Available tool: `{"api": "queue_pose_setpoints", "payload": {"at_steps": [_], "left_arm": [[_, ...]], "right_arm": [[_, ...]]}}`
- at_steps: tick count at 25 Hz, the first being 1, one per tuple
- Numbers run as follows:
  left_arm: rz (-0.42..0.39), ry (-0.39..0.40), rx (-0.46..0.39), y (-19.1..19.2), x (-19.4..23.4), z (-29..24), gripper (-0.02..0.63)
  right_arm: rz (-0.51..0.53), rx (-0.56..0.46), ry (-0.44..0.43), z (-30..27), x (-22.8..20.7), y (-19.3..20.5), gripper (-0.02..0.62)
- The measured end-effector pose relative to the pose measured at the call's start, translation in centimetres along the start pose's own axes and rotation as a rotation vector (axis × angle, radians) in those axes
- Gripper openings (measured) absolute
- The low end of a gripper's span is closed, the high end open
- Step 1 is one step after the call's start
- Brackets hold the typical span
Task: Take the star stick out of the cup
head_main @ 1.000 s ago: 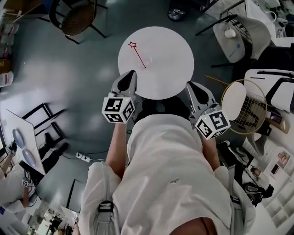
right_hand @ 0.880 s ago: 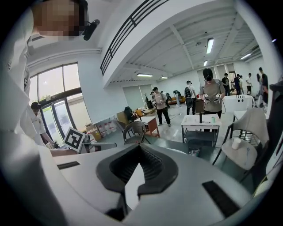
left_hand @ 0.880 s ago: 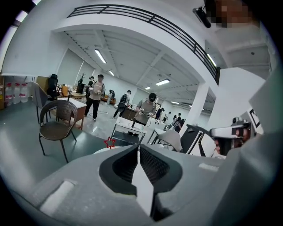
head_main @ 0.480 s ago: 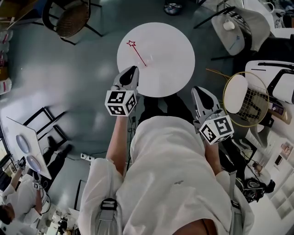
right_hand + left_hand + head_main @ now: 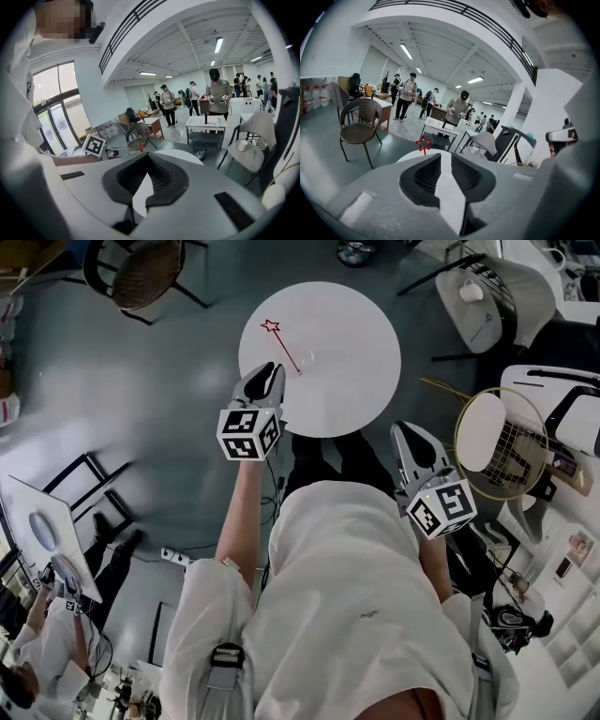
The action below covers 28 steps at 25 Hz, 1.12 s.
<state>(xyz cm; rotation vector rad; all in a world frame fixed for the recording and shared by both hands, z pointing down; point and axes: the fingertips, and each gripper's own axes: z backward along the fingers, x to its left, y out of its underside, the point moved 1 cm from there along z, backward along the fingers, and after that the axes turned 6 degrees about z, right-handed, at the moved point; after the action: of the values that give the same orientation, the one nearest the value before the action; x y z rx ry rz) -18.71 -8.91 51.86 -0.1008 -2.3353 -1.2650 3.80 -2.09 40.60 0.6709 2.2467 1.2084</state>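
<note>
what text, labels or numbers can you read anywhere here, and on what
No readable words or numbers in any view.
Cube markers on left gripper (jaws opening, nothing between) and right gripper: patterns only, no letters.
Mark on shirt: too small to read.
Blue mark on white chair: too small to read.

A big open lab-like work hall: a grey floor (image 5: 112,381), long strip lights (image 5: 406,51) on a high ceiling, a balcony railing (image 5: 454,9), tall windows (image 5: 61,108), scattered white tables (image 5: 440,127), a wicker chair (image 5: 360,123), and several people (image 5: 403,96) standing at work with handheld devices.
</note>
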Motion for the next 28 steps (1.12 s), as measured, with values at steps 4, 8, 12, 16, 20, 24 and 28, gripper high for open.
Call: {"api": "queue_pose_setpoints", "payload": {"at_steps": [4, 8, 12, 16, 20, 24, 28], "left_arm": [[0.004, -0.009, 0.012, 0.1, 0.9, -1.2, 0.075], [-0.004, -0.02, 0.032, 0.5, 1.5, -2.1, 0.096], [-0.003, -0.028, 0.053, 1.0, 1.9, -3.2, 0.112], [0.008, -0.051, 0.061, 1.4, 2.7, -4.2, 0.127], [0.019, -0.083, 0.089, 2.0, 3.7, -5.2, 0.176], [0.052, -0.099, 0.099, 2.4, 4.4, -5.9, 0.187], [0.051, -0.103, 0.107, 2.6, 4.7, -6.7, 0.193]], "right_arm": [[0.002, 0.02, -0.002, -0.9, 0.1, 0.4, 0.006], [0.013, 0.013, -0.015, -1.6, 0.4, -0.2, 0.006], [0.029, 0.01, -0.027, -2.0, 0.4, -0.5, 0.006], [0.022, 0.024, -0.015, -2.2, 0.1, -0.2, 0.006], [0.034, 0.036, -0.023, -2.7, 0.3, 0.1, 0.006], [0.043, 0.047, -0.042, -3.1, 0.5, 0.3, 0.006], [0.035, 0.059, -0.034, -3.3, 0.1, 0.5, 0.008]]}}
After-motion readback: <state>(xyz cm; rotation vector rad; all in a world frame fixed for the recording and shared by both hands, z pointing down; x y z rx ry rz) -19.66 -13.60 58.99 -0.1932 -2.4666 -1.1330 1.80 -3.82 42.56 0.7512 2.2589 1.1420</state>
